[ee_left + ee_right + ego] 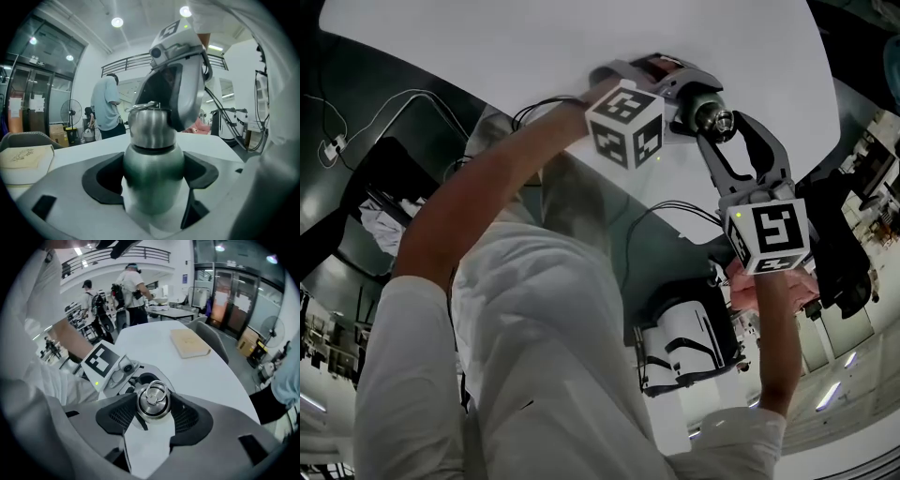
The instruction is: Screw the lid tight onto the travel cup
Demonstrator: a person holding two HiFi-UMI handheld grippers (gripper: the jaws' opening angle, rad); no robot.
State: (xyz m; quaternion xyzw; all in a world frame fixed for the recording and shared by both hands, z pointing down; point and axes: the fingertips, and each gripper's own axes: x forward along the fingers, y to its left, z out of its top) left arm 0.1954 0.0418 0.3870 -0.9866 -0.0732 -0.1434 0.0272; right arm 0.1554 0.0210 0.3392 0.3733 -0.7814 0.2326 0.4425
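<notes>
The steel travel cup (152, 173) stands upright over the white table (206, 380). My left gripper (152, 187) is shut on its rounded body, with a dark pad against each side. The lid (152, 401), steel with a ring handle on top, sits on the cup's neck. My right gripper (152, 411) comes down from above, and its two ribbed pads touch the lid's rim on both sides. In the head view both grippers meet at the cup (714, 117): the left gripper (694, 98) comes in from the left and the right gripper (719, 131) from the near side.
A tan padded book-like thing (190, 343) lies further out on the table, with a grey chair (212, 337) beyond it. Several people (131, 287) stand at benches far behind. Cables and a white machine (689, 342) are on the floor by my legs.
</notes>
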